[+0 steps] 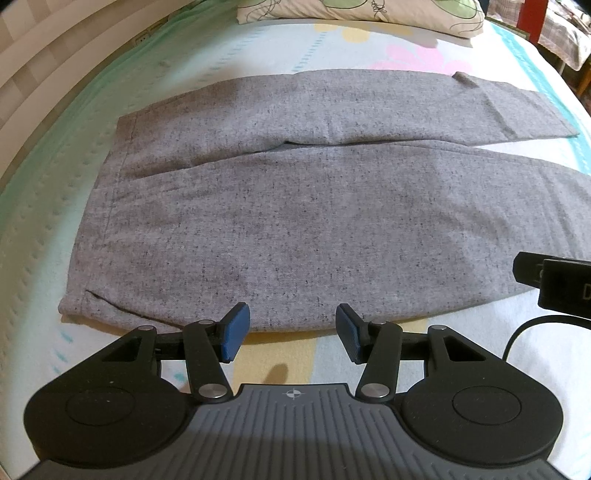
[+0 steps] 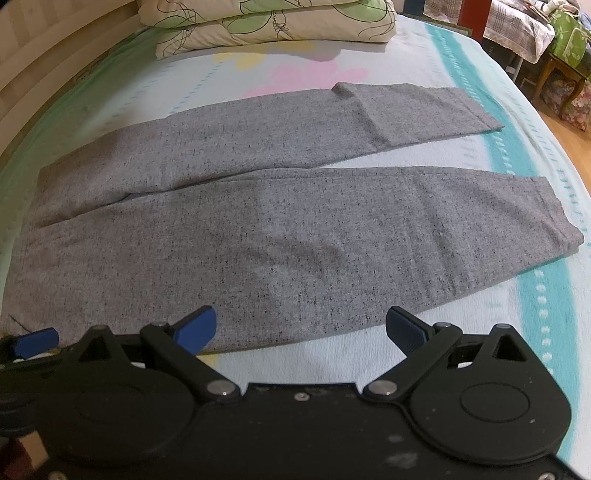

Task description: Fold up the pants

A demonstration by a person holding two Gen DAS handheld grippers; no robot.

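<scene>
pants (image 1: 295,221): grey speckled woven cloth; spread flat on bed (image 1: 92,110), legs side by side and slightly parted, waistband toward left, hems toward right; near long edge just ahead of both tongs
far leg (image 2: 295,125): small corner turned over near hem; otherwise smooth
left tongs (image 1: 291,332): blue pads parted, roughly half open, nothing between; poised above near edge at hip end, not touching cloth
right tongs (image 2: 301,330): pads spread wide, empty; over near edge of near leg (image 2: 332,240)
handling: likely soft, limp, light; probably drapes and sags when lifted, no stiffness; weave looks grippy, not slippery; not fragile
grip spot: best pinch near long edge, one tongs by waistband, other partway down leg; thin single-layer bite risks slipping out
pillow (image 2: 266,26): at bed's far end, well apart from pants
</scene>
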